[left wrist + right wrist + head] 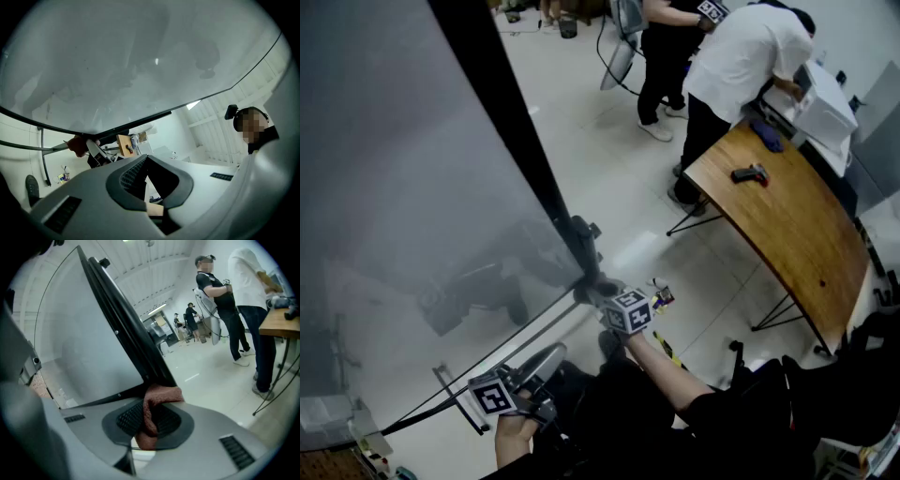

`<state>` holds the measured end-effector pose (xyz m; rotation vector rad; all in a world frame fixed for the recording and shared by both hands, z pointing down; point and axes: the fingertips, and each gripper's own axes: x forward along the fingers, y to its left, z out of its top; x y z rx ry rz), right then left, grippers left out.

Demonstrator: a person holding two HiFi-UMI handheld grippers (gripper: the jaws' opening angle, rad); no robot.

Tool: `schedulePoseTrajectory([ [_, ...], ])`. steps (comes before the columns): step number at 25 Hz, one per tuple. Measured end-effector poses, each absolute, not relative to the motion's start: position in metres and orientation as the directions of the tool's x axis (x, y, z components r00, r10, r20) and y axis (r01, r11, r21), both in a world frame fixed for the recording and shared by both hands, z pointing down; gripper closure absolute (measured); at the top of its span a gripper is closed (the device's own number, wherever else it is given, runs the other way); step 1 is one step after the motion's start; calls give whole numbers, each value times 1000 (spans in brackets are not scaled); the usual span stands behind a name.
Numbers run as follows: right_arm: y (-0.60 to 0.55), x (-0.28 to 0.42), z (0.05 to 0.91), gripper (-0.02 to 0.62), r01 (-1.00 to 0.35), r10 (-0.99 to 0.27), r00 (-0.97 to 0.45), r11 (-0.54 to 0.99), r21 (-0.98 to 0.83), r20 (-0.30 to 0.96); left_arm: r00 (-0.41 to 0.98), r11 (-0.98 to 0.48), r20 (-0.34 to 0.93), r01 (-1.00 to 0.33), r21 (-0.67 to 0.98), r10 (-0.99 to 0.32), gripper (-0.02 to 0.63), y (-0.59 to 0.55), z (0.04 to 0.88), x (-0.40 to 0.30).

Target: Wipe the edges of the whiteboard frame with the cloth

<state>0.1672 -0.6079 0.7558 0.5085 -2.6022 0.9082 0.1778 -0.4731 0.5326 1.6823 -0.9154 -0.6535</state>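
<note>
Whiteboard frame (123, 315) against cloth (157, 397), unseen overhead

Head view steeply down; both gripper views close against shared whiteboard frame (522, 141)

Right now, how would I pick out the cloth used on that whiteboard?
Find the big pale grey whiteboard with its black frame. At the frame's lower corner, the right gripper pinches a fuzzy reddish-brown cloth, the only soft thing among hard grey plastic.

Reddish-brown cloth (160, 395), black whiteboard frame (512, 122), pale grey board (394, 187), brown wooden table (787, 216)
</note>
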Motion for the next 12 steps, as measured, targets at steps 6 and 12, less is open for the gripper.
schedulePoseTrajectory([
  [6, -605, 163, 748, 537, -401, -189, -867, 814, -420, 461, 543, -132, 27, -251, 959, -840, 618, -477, 539, 175],
  [12, -601, 165, 745, 537, -355, -140, -856, 860, -367, 498, 503, -110, 38, -262, 959, -864, 620, -476, 542, 174],
])
